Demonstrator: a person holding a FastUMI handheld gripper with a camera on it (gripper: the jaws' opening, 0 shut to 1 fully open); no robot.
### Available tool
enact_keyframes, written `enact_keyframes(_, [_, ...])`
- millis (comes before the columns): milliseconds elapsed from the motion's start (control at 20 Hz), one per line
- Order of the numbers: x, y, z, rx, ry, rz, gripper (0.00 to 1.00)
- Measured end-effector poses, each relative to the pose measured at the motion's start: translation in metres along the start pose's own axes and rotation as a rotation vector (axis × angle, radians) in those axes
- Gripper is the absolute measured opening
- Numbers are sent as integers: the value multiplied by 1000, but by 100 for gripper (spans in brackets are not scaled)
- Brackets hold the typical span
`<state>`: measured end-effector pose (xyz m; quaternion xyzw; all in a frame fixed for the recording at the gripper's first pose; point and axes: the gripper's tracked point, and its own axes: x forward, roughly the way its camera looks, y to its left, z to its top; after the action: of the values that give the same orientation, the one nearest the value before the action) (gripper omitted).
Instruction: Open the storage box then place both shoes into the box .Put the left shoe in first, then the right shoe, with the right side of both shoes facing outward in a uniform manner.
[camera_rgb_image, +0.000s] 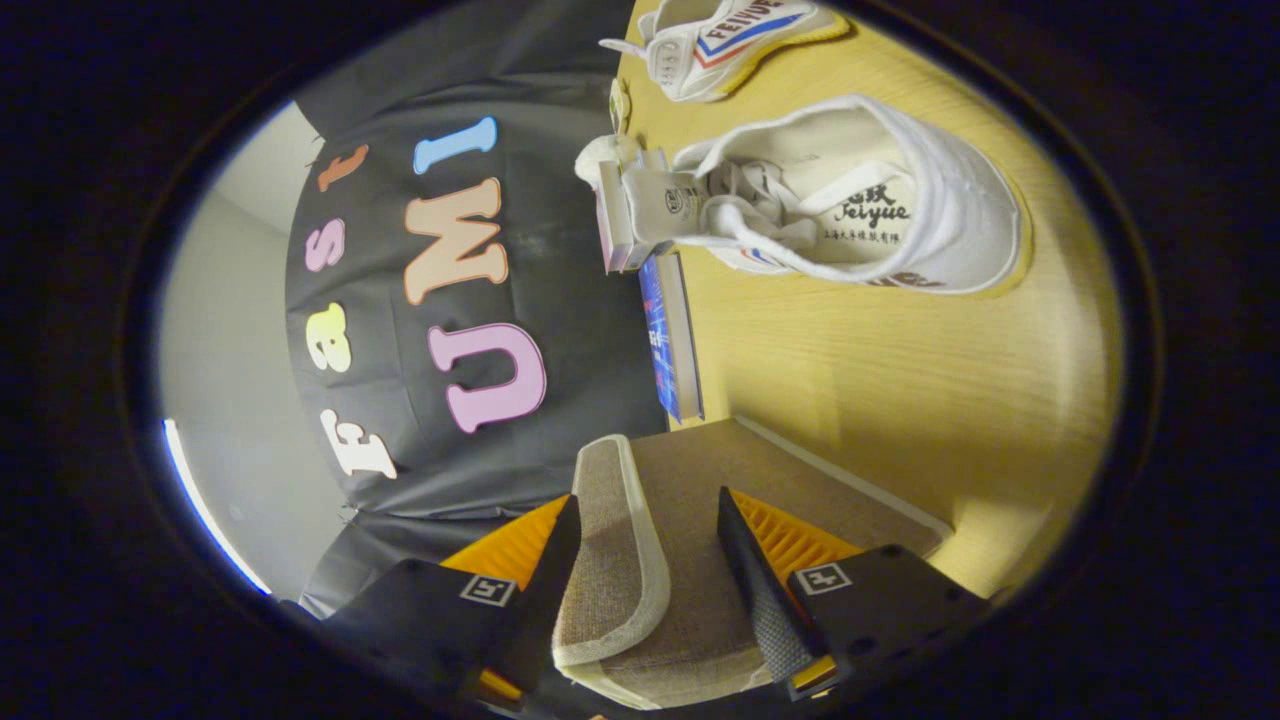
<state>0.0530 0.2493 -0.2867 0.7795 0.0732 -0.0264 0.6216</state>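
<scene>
The beige fabric storage box (800, 480) lies right under my gripper (648, 500). Its lid flap (610, 560), edged with white piping, stands raised between my fingers. It rests against one finger, and a gap separates it from the other, so the gripper is open around it. Beyond the box, on the wooden table (900, 380), a white canvas shoe (880, 200) with red and blue stripes lies with its opening towards me. The second white shoe (730, 40) lies farther off, past the first.
A blue book (670, 330) stands along the table's edge just beyond the box. Past it are a couple of small white packets (625, 215) beside the nearer shoe's toe. The booth's black cloth wall hangs along that side.
</scene>
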Motion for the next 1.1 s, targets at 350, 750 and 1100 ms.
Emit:
enact_keyframes(350, [2, 22, 8, -66, -24, 39, 22])
enact_keyframes(750, [-2, 65, 5, -208, -7, 92, 3])
enact_keyframes(1100, [-17, 150, -24, -269, 8, 214, 3])
